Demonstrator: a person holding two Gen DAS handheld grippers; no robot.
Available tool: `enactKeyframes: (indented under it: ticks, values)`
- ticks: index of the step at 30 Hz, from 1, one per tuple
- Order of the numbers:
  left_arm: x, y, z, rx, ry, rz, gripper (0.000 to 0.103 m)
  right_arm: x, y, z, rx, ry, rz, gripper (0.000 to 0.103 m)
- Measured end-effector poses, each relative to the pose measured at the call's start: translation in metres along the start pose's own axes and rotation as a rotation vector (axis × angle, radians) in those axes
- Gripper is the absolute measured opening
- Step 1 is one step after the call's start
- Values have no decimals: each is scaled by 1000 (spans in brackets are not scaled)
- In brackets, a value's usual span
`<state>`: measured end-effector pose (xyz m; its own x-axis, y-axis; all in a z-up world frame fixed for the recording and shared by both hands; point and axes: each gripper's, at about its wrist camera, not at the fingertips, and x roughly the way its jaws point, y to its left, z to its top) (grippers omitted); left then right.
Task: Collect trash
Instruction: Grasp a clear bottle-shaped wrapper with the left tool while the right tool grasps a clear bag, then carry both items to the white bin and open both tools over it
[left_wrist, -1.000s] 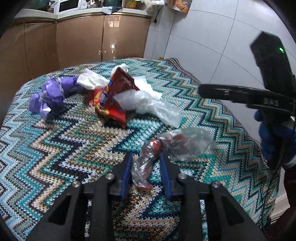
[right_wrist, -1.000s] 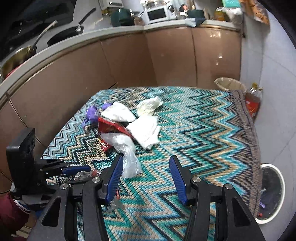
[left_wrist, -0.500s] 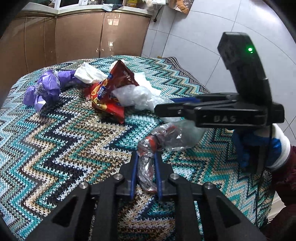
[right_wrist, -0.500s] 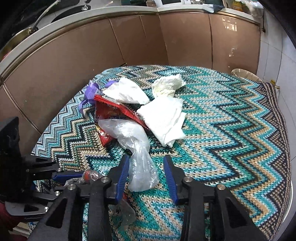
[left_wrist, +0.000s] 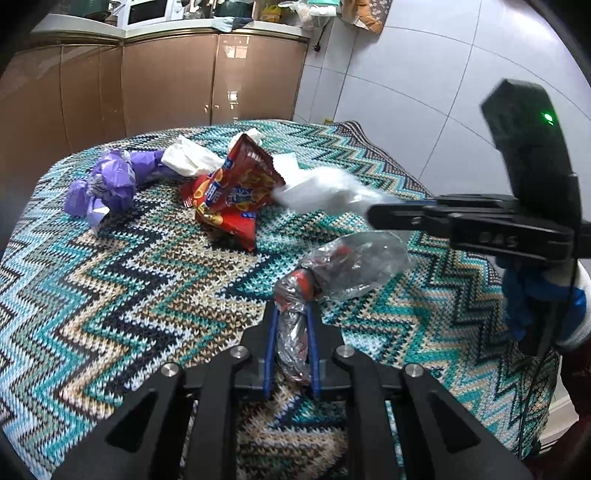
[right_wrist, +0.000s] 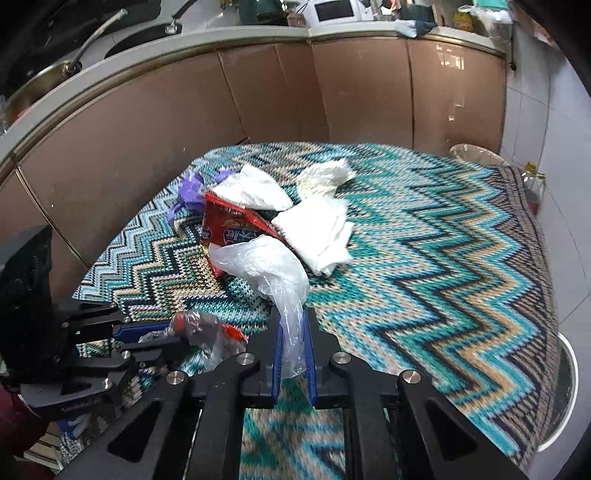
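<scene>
Pinching a crumpled clear wrapper (left_wrist: 291, 332) near the table's (left_wrist: 110, 295) front edge, left gripper (left_wrist: 291, 317) is nearly closed; right gripper (right_wrist: 293, 332) is closing on a clear plastic bag (right_wrist: 273, 269) mid-table.

Before me, glossy brown cabinets (right_wrist: 258, 110) under a pale countertop (left_wrist: 207, 27), white tiled wall (left_wrist: 406, 74), zigzag-knit bench cover (right_wrist: 443, 258).
</scene>
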<state>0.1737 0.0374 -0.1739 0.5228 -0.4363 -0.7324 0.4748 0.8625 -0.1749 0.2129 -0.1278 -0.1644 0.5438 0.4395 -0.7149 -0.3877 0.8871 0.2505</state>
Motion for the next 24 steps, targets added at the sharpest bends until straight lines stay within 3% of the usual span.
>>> enactKeyframes:
  ticks: [14,24]
  values:
    - [-52,-44,14,15,-66,50,13,-92,-24,-29,84,-165,-10,10]
    - [-22,-125,64,126,-38,0,13,-158,-94,-67,242,-273,-102,10]
